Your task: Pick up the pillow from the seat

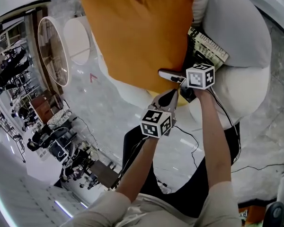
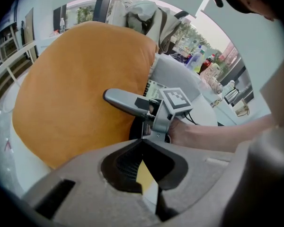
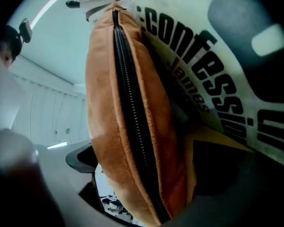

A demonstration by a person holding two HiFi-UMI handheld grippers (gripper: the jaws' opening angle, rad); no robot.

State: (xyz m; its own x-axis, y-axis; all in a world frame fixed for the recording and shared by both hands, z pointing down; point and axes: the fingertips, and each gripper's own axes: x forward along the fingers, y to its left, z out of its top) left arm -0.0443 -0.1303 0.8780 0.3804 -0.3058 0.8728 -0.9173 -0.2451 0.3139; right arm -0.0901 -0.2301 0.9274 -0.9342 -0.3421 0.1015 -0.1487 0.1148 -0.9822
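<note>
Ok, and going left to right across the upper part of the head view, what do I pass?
Round wood-rimmed table → orange pillow → black-and-white lettered cushion → grey cushion.

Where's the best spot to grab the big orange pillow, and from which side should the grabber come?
Probably the zipper edge of the orange pillow, coming from the person's side, where the open right gripper straddles it. The pillow stands propped on the seat, and that seam is its thinnest part, narrow enough to fit between the jaws. Its broad face is too wide to pinch.
</note>
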